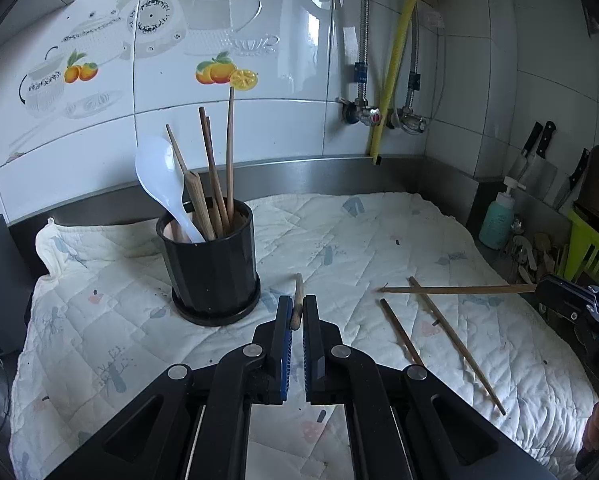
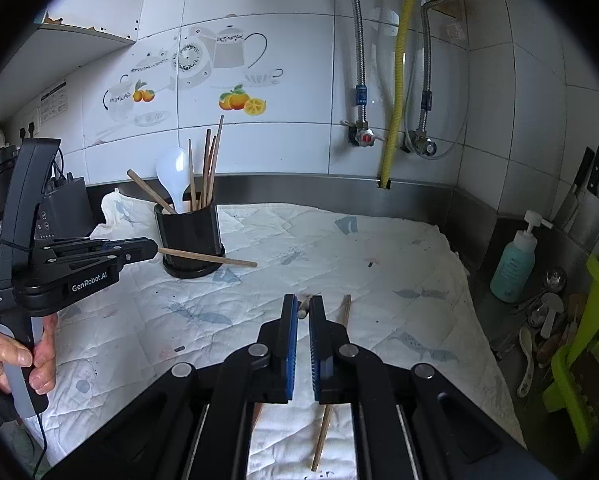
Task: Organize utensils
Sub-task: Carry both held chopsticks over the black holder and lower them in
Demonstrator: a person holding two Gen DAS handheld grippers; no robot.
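- A chopstick (image 2: 207, 257) sticks out level from the left gripper (image 1: 298, 312), pinched by one end above the quilted cloth (image 1: 339, 240).
- The right gripper (image 2: 303, 312) clamps another chopstick (image 1: 459, 289) likewise.
- Two chopsticks (image 1: 455, 340) lie loose on the cloth.
- The black holder (image 1: 211, 264) stands near, with a white spoon (image 1: 159, 176).

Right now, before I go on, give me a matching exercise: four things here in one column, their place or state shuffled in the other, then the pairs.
1. white spoon
2. left gripper
3. two loose chopsticks
4. soap bottle

A. lying flat on the quilted cloth
B. jaws shut on one chopstick
C. standing off the cloth, far right
D. standing in the black holder

Pairs: 1-D, 2-B, 3-A, 4-C
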